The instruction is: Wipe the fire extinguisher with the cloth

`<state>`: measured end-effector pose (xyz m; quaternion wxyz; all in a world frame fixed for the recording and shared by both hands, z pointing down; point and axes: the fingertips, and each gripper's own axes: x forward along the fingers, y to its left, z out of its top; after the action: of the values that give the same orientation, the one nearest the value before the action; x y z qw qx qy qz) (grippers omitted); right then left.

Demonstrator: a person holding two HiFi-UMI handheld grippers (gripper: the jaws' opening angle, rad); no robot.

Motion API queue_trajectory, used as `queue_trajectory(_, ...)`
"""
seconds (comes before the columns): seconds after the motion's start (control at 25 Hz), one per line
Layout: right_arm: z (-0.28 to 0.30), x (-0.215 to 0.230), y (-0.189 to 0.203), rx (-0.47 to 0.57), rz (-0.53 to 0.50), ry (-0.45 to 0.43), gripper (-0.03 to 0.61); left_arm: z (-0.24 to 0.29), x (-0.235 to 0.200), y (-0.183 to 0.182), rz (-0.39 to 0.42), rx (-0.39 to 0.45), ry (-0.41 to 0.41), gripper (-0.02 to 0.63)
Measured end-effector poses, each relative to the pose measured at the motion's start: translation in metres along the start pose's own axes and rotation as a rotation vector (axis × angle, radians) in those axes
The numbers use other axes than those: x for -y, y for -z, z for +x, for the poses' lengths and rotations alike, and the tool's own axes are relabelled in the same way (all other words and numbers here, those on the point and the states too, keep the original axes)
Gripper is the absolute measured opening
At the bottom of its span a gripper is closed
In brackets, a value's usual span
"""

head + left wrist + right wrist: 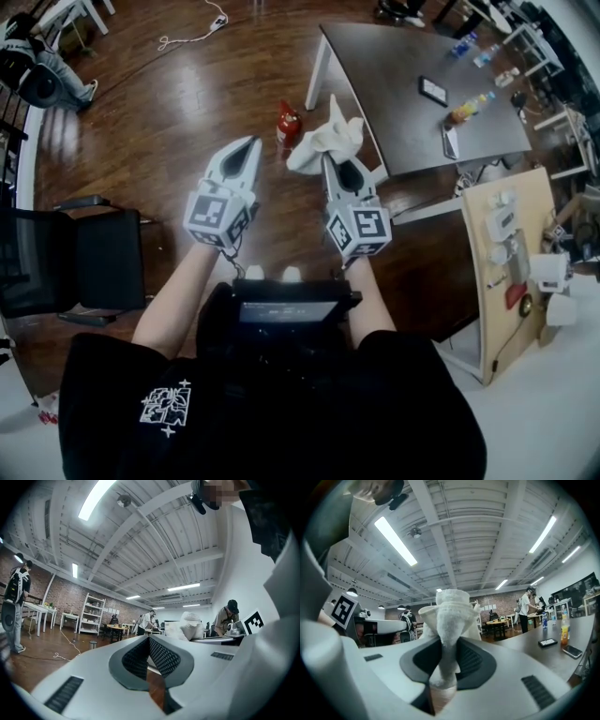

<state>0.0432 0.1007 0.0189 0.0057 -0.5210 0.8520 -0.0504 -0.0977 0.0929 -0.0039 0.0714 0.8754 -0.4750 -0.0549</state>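
Note:
A small red fire extinguisher (288, 125) stands on the wooden floor by the dark table's near-left leg. A white cloth (325, 141) bunches up from my right gripper (331, 163), which is shut on it; in the right gripper view the cloth (449, 625) stands pinched between the dark pads. The cloth hangs just right of the extinguisher and a little nearer to me. My left gripper (251, 143) is shut with nothing in it, held left of the extinguisher; its jaws (148, 649) meet in the left gripper view, where the white cloth (187, 626) shows to the right.
A dark table (422, 89) with a phone (433, 91) and bottles (469, 106) stands to the right. A black chair (84, 258) is at the left. A wooden board (511, 262) with fixtures leans at the right. A cable (192, 33) lies on the far floor.

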Motion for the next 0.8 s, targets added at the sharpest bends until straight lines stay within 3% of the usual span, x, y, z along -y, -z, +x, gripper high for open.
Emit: queue_trajectory(0.8, 0.0024, 0.0078, -0.0007, -0.006, -0.009, -0.005, 0.095, 0.0086, -0.0005, -0.0063, 0.019, 0.01, -0.005, 0.002)
